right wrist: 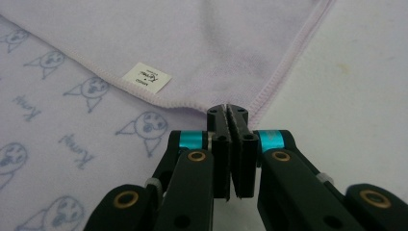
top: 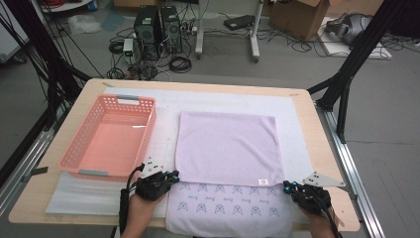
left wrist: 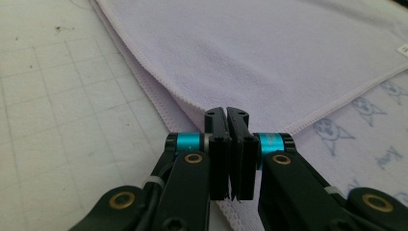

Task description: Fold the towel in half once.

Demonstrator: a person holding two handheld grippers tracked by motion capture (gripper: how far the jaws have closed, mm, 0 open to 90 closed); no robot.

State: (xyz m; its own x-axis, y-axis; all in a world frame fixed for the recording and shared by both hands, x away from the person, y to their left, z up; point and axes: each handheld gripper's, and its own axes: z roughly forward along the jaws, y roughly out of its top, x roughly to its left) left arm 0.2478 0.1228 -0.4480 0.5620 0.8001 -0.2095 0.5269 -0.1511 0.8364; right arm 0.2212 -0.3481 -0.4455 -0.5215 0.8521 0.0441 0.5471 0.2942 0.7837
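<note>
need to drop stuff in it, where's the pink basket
In the high view the pink basket sits on the table's left side, just left of the lilac towel and beyond the left tongs.

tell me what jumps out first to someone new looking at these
A pale lilac cloth towel, folded over so a strip printed with blue cat faces shows along its near edge, lies mid-table. The left gripper and right gripper pinch the folded layer's two near corners, jaws shut. A salmon-pink plastic basket sits left of the towel.
</note>
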